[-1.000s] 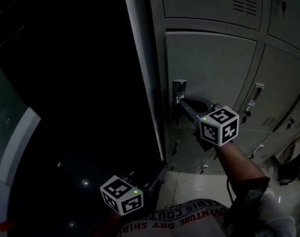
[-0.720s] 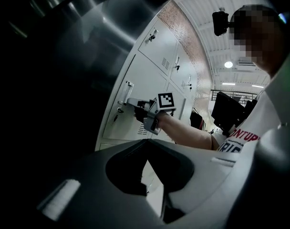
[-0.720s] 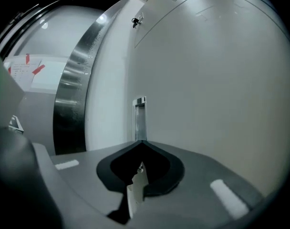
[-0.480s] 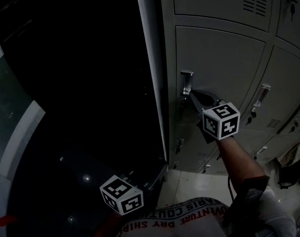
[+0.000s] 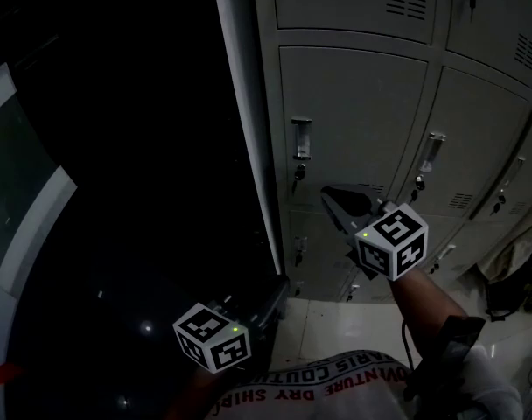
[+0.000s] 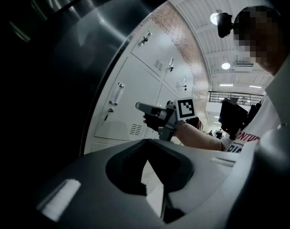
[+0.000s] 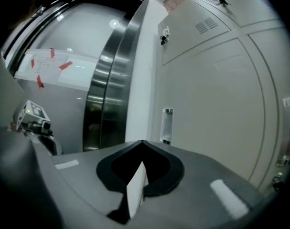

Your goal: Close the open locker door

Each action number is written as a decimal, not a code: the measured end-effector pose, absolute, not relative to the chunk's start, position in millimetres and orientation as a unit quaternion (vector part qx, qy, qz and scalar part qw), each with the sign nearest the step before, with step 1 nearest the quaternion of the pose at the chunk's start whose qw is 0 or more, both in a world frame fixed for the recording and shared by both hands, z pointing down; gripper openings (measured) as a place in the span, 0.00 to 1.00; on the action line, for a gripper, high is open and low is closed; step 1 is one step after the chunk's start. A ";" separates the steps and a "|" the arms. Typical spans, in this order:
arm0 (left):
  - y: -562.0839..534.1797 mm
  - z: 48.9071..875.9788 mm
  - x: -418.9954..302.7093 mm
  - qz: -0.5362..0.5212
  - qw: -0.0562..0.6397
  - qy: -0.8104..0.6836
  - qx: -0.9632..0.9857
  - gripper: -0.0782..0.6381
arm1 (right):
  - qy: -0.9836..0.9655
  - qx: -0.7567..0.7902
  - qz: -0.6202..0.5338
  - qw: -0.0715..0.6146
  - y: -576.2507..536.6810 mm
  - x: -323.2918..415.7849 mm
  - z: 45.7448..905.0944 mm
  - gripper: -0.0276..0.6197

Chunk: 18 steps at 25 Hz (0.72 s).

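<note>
The grey locker door (image 5: 353,121) lies flush with the doors around it, its upright metal handle (image 5: 301,138) on its left edge with a key below. My right gripper (image 5: 329,195) is shut and empty, hanging apart from the door, below and right of the handle. In the right gripper view the door (image 7: 216,104) and handle (image 7: 167,125) lie beyond the shut right gripper (image 7: 142,143). My left gripper (image 5: 270,291) is low at the bank's left corner, shut and empty. Its own view looks past the shut left gripper (image 6: 147,141) to the right gripper (image 6: 141,107).
Neighbouring lockers (image 5: 476,156) with handles and keys fill the right. A dark steel-framed panel (image 5: 143,147) stands to the left of the bank. Pale floor tiles (image 5: 353,322) run along the base, and a dark bag (image 5: 511,287) lies at the far right.
My right gripper has drawn back from the door handle and now sits lower and apart from it. The left gripper has barely moved.
</note>
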<state>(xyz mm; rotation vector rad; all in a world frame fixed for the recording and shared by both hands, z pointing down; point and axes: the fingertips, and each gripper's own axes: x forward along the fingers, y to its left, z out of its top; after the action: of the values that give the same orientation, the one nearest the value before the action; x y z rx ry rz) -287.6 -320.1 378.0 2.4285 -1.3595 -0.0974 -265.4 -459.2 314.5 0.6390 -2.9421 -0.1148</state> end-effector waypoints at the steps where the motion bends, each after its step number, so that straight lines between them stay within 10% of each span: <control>1: -316.3 376.4 -275.5 -0.033 0.175 -0.472 0.863 0.12 | -0.976 0.203 -0.041 0.072 -442.3 -253.8 316.3 0.03; 18: -77.7 387.1 -8.0 -0.010 0.144 -0.381 0.913 0.12 | -0.967 0.216 0.055 0.127 -92.9 51.4 413.8 0.03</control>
<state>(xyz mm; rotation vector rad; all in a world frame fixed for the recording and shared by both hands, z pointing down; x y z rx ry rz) -8.0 -77.7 387.1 2.6325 -1.0988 -0.0301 51.4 -92.9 413.8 0.6284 -2.8132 0.1597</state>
